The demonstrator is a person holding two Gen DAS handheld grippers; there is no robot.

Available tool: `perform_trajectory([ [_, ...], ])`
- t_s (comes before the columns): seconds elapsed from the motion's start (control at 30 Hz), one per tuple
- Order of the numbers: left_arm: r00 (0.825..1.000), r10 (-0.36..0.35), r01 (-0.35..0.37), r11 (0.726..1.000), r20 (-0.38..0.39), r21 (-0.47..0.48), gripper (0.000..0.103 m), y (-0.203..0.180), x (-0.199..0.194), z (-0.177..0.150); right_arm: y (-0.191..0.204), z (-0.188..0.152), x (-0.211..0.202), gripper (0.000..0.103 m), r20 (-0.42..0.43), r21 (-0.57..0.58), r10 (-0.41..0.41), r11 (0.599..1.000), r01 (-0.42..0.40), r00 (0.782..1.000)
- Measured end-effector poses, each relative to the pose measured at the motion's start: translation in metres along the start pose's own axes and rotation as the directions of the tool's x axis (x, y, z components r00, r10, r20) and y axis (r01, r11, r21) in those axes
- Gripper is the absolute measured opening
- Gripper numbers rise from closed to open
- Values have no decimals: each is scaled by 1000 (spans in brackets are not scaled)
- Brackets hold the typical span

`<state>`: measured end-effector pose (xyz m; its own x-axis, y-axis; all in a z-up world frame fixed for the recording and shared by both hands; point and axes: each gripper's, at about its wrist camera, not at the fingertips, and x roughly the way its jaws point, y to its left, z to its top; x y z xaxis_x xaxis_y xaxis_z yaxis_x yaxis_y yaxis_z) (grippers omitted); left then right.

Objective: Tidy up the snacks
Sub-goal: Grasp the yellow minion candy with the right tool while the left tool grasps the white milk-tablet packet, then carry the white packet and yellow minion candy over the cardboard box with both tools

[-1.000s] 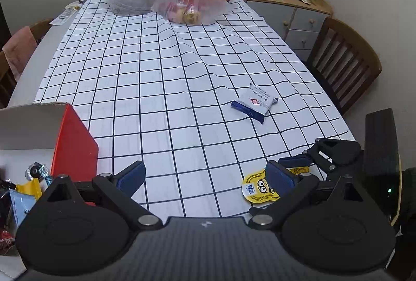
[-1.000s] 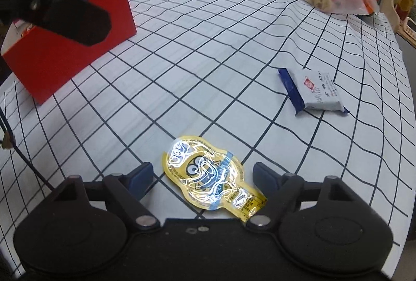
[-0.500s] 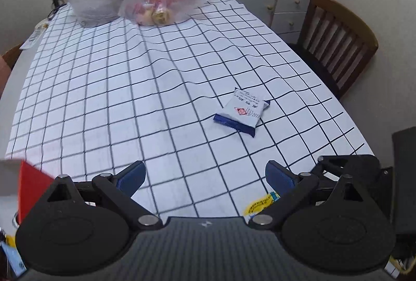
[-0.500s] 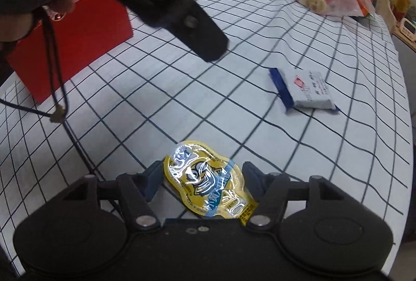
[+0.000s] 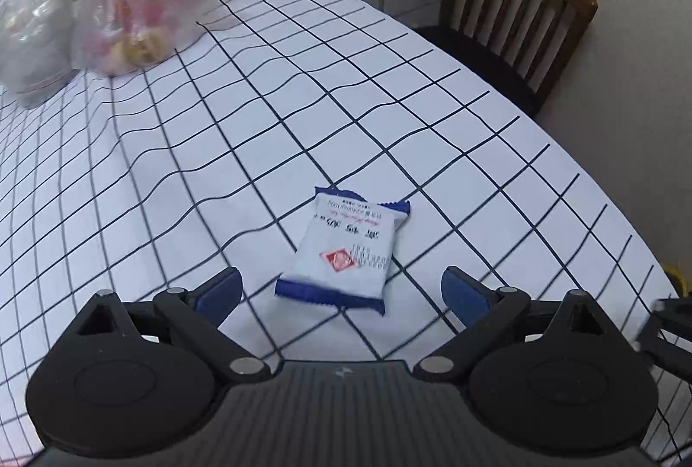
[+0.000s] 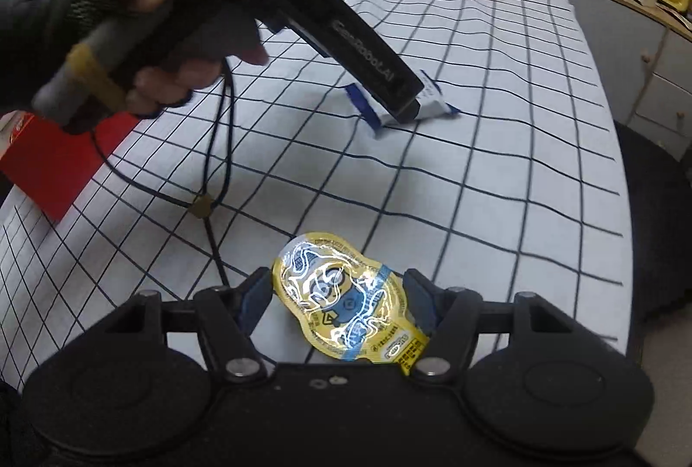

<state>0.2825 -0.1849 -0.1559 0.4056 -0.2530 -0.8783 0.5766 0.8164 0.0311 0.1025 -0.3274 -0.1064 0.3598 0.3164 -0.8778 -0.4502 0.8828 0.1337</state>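
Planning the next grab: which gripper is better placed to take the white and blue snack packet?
Left. The left gripper is open with the white and blue snack packet between its fingers; the right gripper flanks the yellow Minion pouch.

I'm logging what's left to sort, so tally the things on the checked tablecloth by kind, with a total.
Loose snack packets: 2, the white and blue packet and the yellow cartoon packet
Plastic bags: 2, the clear bag and the pinkish bag
Red box: 1
Total: 5
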Motion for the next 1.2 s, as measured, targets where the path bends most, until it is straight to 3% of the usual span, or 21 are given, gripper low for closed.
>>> perform_trajectory([
  [0.4,995,-18,15,999,-93,-34,86,8,43,19,-4,-3,-14,65,35,71,-17,997,15,999],
  [0.53,996,-16,12,999,-90,-48,81,10,43,21,-5,-3,-17,65,47,89,-27,996,23,999],
  [0.57,996,-13,8,999,-87,-54,79,9,42,21,-5,-3,-18,65,51,96,-32,995,27,998],
  [0.7,997,1,-7,997,-74,-76,53,6,37,21,-7,-4,-21,65,57,138,-55,989,46,997],
  [1.2,997,17,-36,968,-80,-250,49,14,-2,-18,5,-9,-34,65,65,241,-108,966,89,992],
])
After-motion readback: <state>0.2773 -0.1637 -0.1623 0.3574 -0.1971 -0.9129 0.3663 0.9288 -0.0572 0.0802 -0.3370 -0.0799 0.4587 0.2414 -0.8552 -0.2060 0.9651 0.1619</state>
